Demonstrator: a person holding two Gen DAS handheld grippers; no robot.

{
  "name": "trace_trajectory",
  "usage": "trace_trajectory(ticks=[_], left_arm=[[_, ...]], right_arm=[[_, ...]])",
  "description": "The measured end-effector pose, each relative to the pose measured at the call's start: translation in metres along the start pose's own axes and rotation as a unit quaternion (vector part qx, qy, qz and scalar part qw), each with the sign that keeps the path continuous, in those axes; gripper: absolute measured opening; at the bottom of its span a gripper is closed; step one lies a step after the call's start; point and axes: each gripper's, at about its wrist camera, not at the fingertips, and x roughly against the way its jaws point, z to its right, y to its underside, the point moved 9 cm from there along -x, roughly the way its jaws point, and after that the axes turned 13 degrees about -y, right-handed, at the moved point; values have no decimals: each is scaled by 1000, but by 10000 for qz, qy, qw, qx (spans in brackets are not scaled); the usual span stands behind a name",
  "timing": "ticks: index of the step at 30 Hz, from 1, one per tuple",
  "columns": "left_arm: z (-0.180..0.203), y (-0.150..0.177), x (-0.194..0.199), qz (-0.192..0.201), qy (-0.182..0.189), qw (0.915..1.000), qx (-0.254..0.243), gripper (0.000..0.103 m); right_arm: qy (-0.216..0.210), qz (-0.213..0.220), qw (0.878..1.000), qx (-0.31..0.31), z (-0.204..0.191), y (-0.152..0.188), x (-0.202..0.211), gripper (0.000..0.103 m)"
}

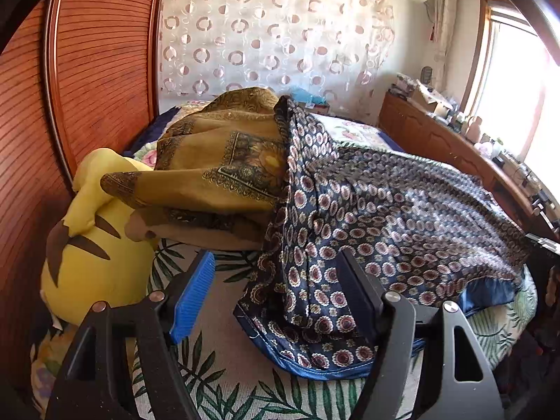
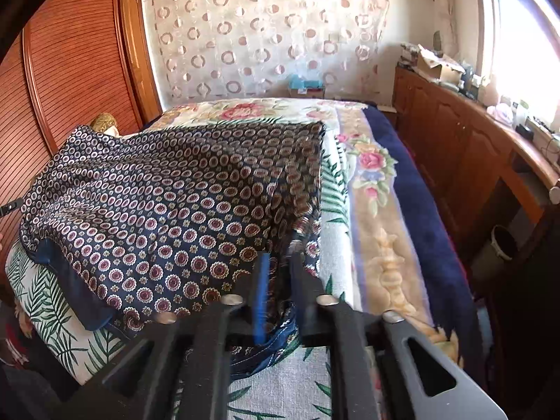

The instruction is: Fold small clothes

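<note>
Navy silk cloth with red-and-white medallion print (image 2: 168, 210): draped across the leaf-print bedspread (image 2: 45, 301), frame centre-left. Right gripper (image 2: 280, 280): jaws nearly closed, pinching the cloth's hem. Left gripper (image 1: 276, 287): jaws wide apart, holding nothing, cloth edge lying between them. Yellow plush toy (image 1: 94, 245): lower left.

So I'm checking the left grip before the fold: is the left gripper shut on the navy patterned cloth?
No, the left gripper is open, its fingers apart at the navy patterned cloth.

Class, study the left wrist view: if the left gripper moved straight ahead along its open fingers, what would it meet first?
Most likely the navy patterned cloth, whose hanging fold already lies between the left gripper and the brown scarf pile behind. Depth is uncertain.
</note>
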Motion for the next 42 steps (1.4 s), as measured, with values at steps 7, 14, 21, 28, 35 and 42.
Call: trace_trajectory(ticks=[7, 14, 21, 28, 35, 42], left_arm=[[5, 6, -3, -49, -93, 9999, -73, 73], [8, 10, -4, -87, -101, 9998, -114, 73], [13, 14, -10, -178, -94, 9996, -182, 73], [14, 19, -20, -361, -45, 9992, -152, 73], [10, 23, -25, -510, 102, 9986, 6, 52], [8, 26, -29, -556, 72, 9984, -3, 46]], right_arm=[[-59, 220, 9994, 251, -24, -5, 8, 49], [-224, 22, 9974, 681, -68, 10, -17, 52], [-156, -103, 9984, 539, -66, 18, -35, 52], [-53, -192, 9982, 572, -54, 30, -33, 52], [23, -210, 9990, 400, -40, 45, -37, 52], [335, -33, 9994, 30, -14, 54, -10, 52]])
